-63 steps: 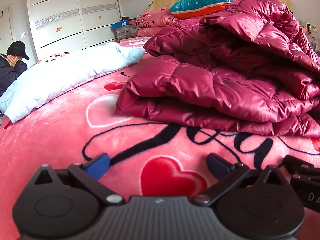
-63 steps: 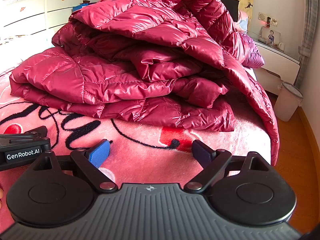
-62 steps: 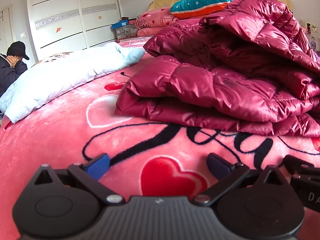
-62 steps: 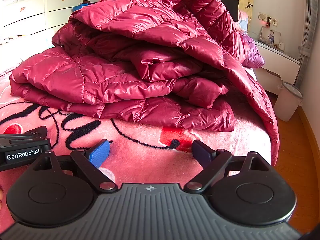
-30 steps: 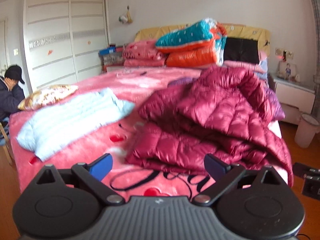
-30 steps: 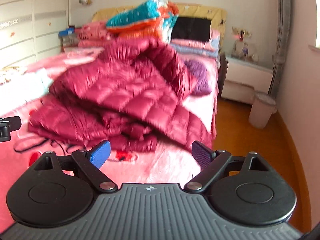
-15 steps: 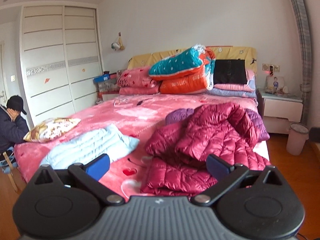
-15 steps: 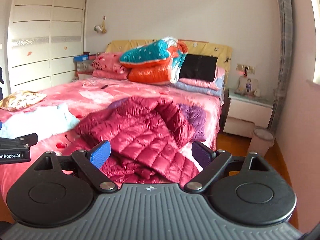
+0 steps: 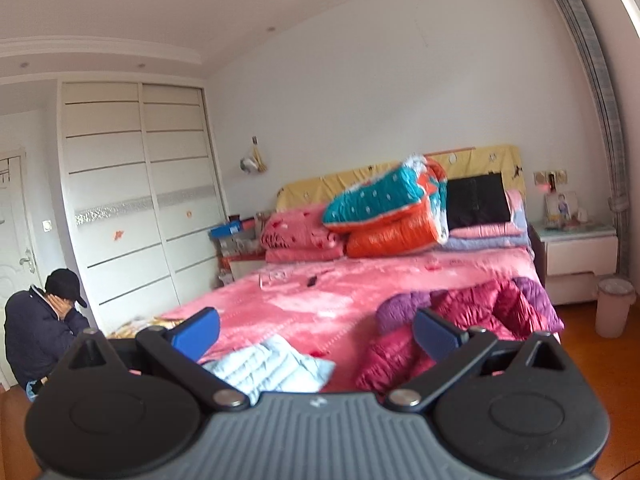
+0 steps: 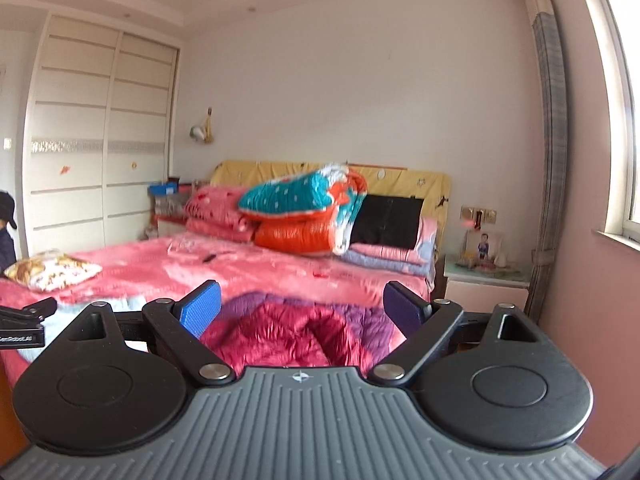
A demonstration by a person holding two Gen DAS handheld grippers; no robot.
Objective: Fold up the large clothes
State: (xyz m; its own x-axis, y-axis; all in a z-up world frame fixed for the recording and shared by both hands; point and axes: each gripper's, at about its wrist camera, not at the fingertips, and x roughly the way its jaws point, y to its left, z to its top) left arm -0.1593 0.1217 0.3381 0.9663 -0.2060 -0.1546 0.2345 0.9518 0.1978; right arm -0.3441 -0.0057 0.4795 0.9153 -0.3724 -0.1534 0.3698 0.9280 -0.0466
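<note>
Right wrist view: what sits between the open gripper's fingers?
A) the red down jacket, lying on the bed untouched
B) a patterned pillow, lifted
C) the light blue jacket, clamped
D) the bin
A: the red down jacket lies on the bed beyond the open right gripper, not held.
</note>
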